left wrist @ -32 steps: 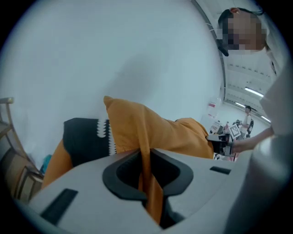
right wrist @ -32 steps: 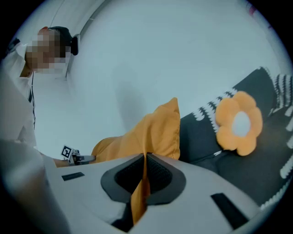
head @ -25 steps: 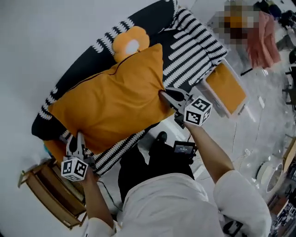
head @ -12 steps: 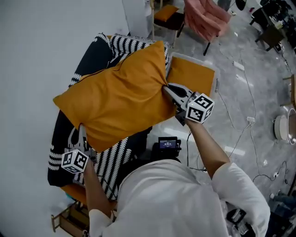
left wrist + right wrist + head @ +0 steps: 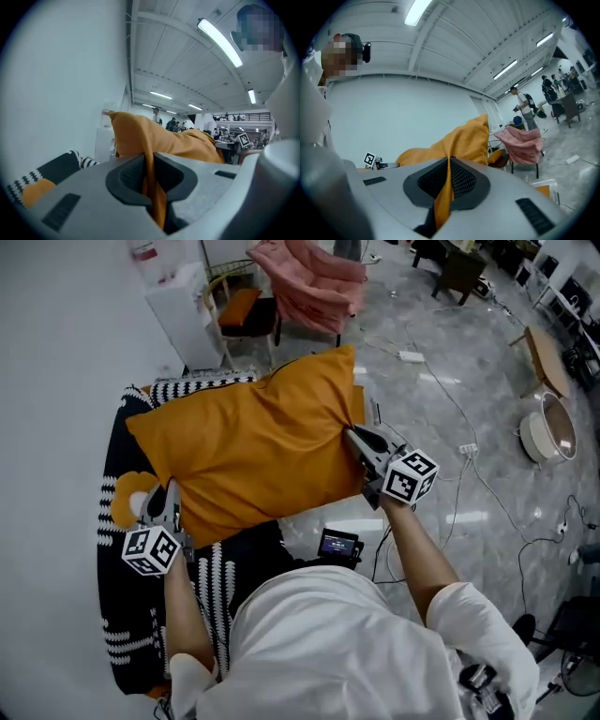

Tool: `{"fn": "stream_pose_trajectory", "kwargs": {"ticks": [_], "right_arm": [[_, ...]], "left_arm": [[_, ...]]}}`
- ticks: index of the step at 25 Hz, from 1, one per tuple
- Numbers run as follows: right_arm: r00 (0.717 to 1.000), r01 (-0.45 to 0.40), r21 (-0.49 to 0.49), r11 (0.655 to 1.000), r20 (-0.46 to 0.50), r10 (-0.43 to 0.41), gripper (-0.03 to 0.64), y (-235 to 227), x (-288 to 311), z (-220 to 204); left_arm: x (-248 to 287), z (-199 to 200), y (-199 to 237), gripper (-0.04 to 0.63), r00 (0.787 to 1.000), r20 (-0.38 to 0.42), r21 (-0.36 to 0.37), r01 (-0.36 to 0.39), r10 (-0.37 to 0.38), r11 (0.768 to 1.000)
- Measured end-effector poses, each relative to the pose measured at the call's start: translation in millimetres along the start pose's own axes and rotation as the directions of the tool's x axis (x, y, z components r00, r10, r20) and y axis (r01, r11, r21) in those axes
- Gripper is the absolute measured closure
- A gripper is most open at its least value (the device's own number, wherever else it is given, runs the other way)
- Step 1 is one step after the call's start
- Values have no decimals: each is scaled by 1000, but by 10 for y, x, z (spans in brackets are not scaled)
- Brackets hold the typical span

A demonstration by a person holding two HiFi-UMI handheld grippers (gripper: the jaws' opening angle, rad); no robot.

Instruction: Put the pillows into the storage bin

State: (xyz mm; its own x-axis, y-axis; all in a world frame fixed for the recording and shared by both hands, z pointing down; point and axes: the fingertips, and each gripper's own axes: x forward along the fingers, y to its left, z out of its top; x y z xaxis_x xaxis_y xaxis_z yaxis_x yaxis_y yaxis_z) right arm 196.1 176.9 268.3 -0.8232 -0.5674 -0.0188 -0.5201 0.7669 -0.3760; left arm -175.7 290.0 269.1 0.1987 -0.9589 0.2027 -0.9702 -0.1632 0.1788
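I have the orange pillow (image 5: 248, 451) up in the air in front of me, stretched between my two claws. My left claw (image 5: 169, 495) is closed on a thin fold of the cover at the pillow's near left edge; in the left gripper view the orange cloth runs straight down through the slot between the pads. My right claw (image 5: 356, 436) is shut just as tight on a pinch of cloth at the right edge, and the right gripper view shows the fold squeezed between its ribbed pads, with the far corner of the pillow standing up beyond.

The pillow hangs over the far end of the black-and-white striped sofa (image 5: 122, 615), with a round orange cushion (image 5: 127, 498) lying on the sofa just left of my left claw. Beyond the pillow's far right corner stands a pink chair (image 5: 314, 282) on the grey floor. I cannot make out the storage bin in any view; if it is close, the pillow is hiding it.

I judge this pillow light but bulky, and soft all the way through: it bows between my two holds and would fold if either let go. I hold only cover, not filling, so smooth cloth could creep out of the pads if I swing hard. Opposite edges are the right places to hold it, keeping it spread and level. Getting it into a bin will likely mean lowering one end first and letting it squash.
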Motion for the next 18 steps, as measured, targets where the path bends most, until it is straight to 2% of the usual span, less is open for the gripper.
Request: {"fn": "stream_pose_trajectory", "kwargs": {"ticks": [4, 9, 18], "right_arm": [[992, 123, 8, 992, 32, -123, 583, -449, -338, 9], [970, 238, 28, 971, 51, -239, 583, -926, -566, 83], [919, 388, 50, 920, 60, -390, 583, -1840, -349, 311]], "left_arm": [[705, -78, -253, 549, 993, -29, 14, 119, -119, 993], [1488, -87, -498, 551, 971, -70, 23, 230, -228, 973], [2949, -96, -551, 551, 919, -147, -6, 370, -367, 929]]}}
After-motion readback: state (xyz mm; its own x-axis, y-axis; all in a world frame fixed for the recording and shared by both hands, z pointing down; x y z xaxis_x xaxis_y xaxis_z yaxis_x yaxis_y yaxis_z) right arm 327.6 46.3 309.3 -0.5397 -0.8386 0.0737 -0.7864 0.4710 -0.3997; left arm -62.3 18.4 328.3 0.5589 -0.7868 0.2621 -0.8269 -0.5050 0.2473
